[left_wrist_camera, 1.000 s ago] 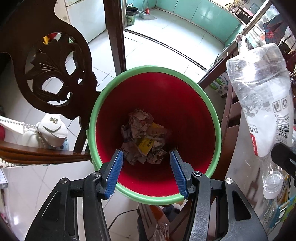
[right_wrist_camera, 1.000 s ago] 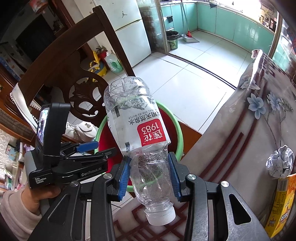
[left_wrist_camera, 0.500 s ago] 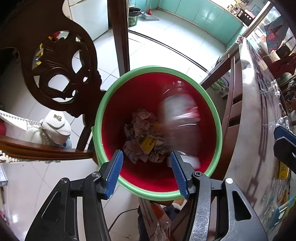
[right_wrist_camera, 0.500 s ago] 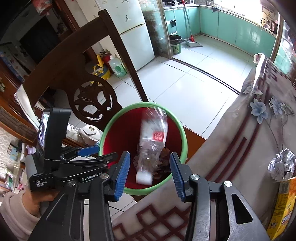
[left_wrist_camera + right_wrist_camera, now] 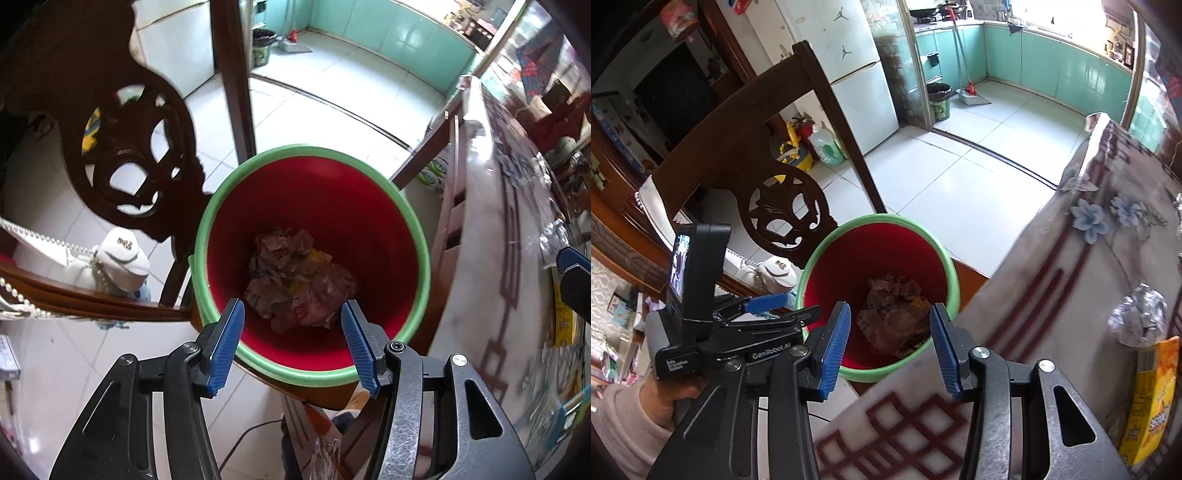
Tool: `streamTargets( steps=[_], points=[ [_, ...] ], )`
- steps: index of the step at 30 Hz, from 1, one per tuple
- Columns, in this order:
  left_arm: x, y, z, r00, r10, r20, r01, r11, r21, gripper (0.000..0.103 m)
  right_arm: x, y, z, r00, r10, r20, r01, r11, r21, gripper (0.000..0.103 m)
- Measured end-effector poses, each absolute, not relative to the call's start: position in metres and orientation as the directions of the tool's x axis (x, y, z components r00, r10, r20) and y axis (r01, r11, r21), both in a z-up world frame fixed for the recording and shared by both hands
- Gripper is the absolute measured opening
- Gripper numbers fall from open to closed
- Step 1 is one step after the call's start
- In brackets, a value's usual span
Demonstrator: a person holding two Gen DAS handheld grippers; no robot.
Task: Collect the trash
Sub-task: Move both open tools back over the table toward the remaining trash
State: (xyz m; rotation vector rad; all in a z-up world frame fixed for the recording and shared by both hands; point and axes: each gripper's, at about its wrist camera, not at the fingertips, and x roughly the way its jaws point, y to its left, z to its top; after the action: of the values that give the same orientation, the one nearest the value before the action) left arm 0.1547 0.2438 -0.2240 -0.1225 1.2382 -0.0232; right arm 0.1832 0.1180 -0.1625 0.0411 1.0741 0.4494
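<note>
A red bin with a green rim [image 5: 417, 236] [image 5: 951, 273] stands on the floor beside the table. Crumpled paper and a clear plastic bottle [image 5: 317, 295] lie at its bottom; the heap also shows in the right wrist view [image 5: 890, 321]. My left gripper [image 5: 291, 347] is open and empty just above the bin's near rim. My right gripper [image 5: 890, 347] is open and empty over the table edge, above the bin. A crumpled foil ball [image 5: 1139, 317] and a yellow packet [image 5: 1152, 402] lie on the table.
A dark carved wooden chair [image 5: 129, 155] [image 5: 783, 214] stands left of the bin, with a white bag [image 5: 122, 258] on its seat. The table with a floral cloth [image 5: 1052, 295] is on the right. A white tiled floor [image 5: 332, 110] lies beyond.
The right gripper opened and let go of the plastic bottle, which fell into the red bin. The right gripper pulled back slightly; the left gripper stayed open over the bin.
</note>
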Motion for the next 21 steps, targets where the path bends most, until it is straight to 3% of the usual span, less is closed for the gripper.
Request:
streamTargets(
  steps=[11, 21],
  points=[
    [0.145, 0.171, -0.193, 0.389, -0.111, -0.915, 0.137, 0.989, -0.061, 0.068, 0.144, 0.027, -0.139, 0.486, 0.251, -0.837, -0.235, 0.960, 0.151, 0.047],
    [0.125, 0.095, -0.174, 0.404, -0.162, -0.900, 0.254, 0.965, -0.060, 0.071, 0.104, -0.057, -0.136, 0.517, 0.189, -0.835, -0.108, 0.982, 0.155, 0.048]
  ],
)
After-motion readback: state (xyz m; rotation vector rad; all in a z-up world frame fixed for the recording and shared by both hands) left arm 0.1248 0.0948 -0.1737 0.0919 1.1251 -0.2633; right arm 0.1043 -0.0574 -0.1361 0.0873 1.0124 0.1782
